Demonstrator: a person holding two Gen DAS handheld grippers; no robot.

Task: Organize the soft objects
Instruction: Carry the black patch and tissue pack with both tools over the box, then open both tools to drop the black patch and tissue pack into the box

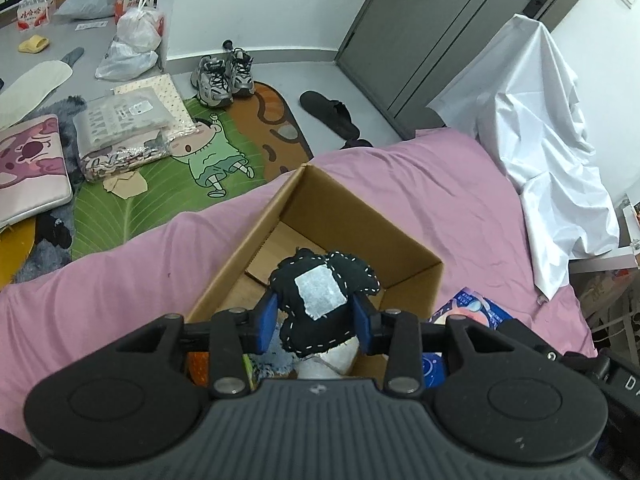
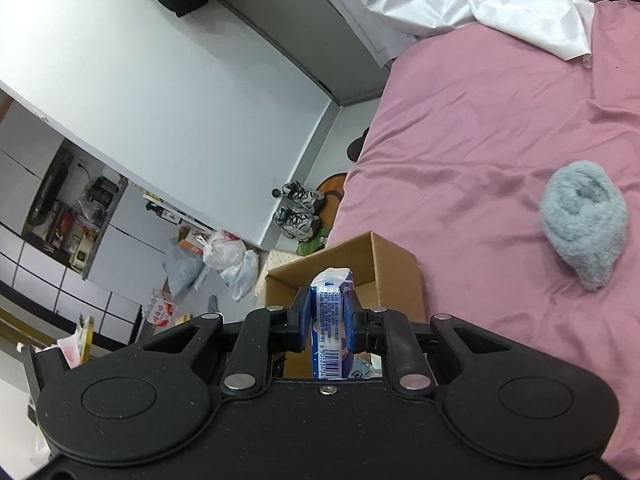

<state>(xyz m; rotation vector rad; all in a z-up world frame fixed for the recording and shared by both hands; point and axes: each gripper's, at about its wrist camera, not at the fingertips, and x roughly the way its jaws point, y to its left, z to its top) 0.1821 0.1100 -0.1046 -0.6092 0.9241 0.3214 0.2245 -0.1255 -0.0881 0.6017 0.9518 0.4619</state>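
Observation:
My left gripper [image 1: 316, 322] is shut on a black stuffed toy [image 1: 320, 300] with white stitching and a white patch, held over the open cardboard box [image 1: 416, 280] on the pink bed [image 1: 120, 272]. My right gripper [image 2: 328, 320] is shut on a blue tissue pack [image 2: 329, 320] with a barcode, held in front of the same box [image 2: 394, 262]. The pack also shows beside the box in the left wrist view [image 1: 472, 308]. A fluffy grey sock ball [image 2: 584, 220] lies on the bed to the right.
A white sheet [image 1: 548, 152] drapes over something at the bed's far right. On the floor are a cartoon rug [image 1: 192, 160], sneakers [image 1: 224, 76], a black slipper [image 1: 332, 114], packaged items [image 1: 128, 128], plastic bags [image 1: 136, 40] and a pink cushion [image 1: 28, 164]. A grey door [image 1: 440, 32] stands behind.

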